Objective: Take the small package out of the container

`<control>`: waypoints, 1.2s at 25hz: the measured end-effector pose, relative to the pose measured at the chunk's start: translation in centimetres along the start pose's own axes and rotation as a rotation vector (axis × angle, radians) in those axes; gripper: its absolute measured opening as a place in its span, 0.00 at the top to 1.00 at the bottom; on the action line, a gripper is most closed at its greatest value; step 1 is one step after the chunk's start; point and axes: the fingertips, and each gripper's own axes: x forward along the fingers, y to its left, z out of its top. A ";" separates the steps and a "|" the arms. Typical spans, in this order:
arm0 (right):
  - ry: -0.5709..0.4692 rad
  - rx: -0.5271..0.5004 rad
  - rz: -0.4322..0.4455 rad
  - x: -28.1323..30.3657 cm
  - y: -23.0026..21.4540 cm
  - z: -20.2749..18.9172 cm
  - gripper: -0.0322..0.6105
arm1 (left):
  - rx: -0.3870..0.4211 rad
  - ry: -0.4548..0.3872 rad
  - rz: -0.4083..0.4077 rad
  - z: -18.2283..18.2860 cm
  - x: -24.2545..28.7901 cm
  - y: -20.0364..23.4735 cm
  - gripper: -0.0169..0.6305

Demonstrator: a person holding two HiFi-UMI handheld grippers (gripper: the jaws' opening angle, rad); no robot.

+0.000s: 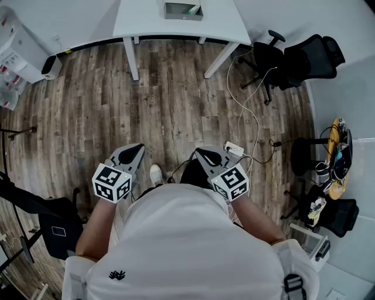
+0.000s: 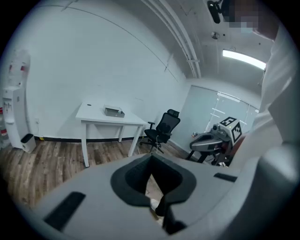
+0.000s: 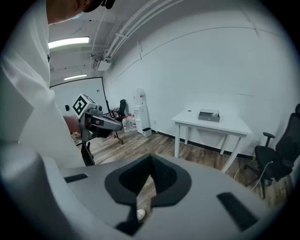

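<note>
A grey open container (image 1: 183, 10) stands on the white table (image 1: 146, 23) far ahead, with a small green package (image 1: 194, 9) in its right end. The left gripper view shows the container (image 2: 114, 111) small on the table, and the right gripper view shows the container (image 3: 209, 115) too. My left gripper (image 1: 136, 149) and right gripper (image 1: 205, 153) are held close to my body, over the wooden floor and well short of the table. Both are shut with nothing between the jaws. Each also shows in the other's view: the right gripper (image 2: 197, 143), the left gripper (image 3: 117, 125).
Two black office chairs (image 1: 293, 58) stand right of the table, with a white cable and a power strip (image 1: 234, 149) on the floor near my feet. A water dispenser (image 2: 11, 112) stands at the left wall. Black equipment (image 1: 58, 225) sits at my left, cluttered stands (image 1: 334, 170) at my right.
</note>
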 end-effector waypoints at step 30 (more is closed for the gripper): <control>-0.139 0.032 0.104 4.3 -20.6 5.4 0.93 | 0.070 0.003 0.129 14.2 20.1 2.9 0.96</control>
